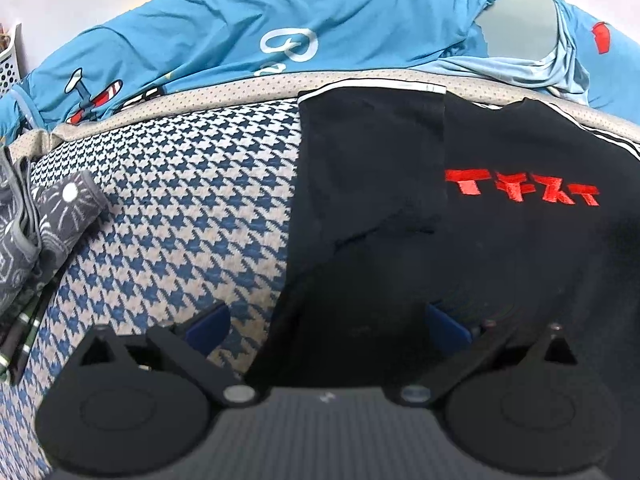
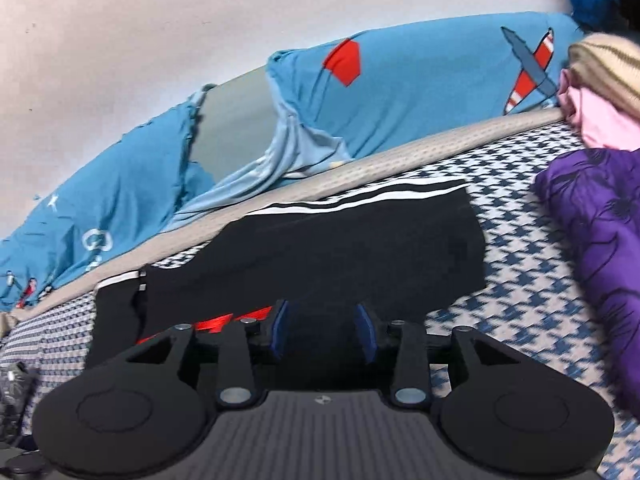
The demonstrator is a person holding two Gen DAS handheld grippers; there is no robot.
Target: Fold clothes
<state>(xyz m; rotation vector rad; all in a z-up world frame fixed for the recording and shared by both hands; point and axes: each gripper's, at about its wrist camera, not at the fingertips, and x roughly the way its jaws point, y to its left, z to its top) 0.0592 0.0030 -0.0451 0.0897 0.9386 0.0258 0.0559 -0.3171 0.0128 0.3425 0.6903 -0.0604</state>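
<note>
Houndstooth bedding (image 1: 168,208) in blue and pale beige covers the wide surface on which everything lies, edged at the far side by a beige mesh border (image 1: 240,82). Behind that border, against a pale wall (image 2: 140,40), a blue cartoon-print sheet (image 1: 224,28) with aeroplanes and white stars is bunched over a grey cushion (image 1: 520,28).

On the bedding lies the black T-shirt (image 1: 520,260), spread flat with its red lettering (image 1: 522,190) facing up and white stripes along its far sleeves. One side panel (image 1: 372,152) is folded inward over the body, its edge reaching the start of the lettering. The right wrist view shows the far right sleeve (image 2: 380,232) lying out flat on the houndstooth.

A purple floral garment (image 2: 600,240) is heaped to the right of the shirt, with pink and cream-striped clothes (image 2: 600,80) beyond it. A grey patterned garment (image 1: 36,220) lies crumpled at the left edge.

The left gripper (image 1: 328,328) hovers over the shirt's near left edge, its blue pads (image 1: 208,326) spread wide with one over the bedding and the other over black cloth; nothing is pinched. The right gripper (image 2: 326,332) stands partly open above the shirt, pads (image 2: 280,330) apart, gripping no fabric.
</note>
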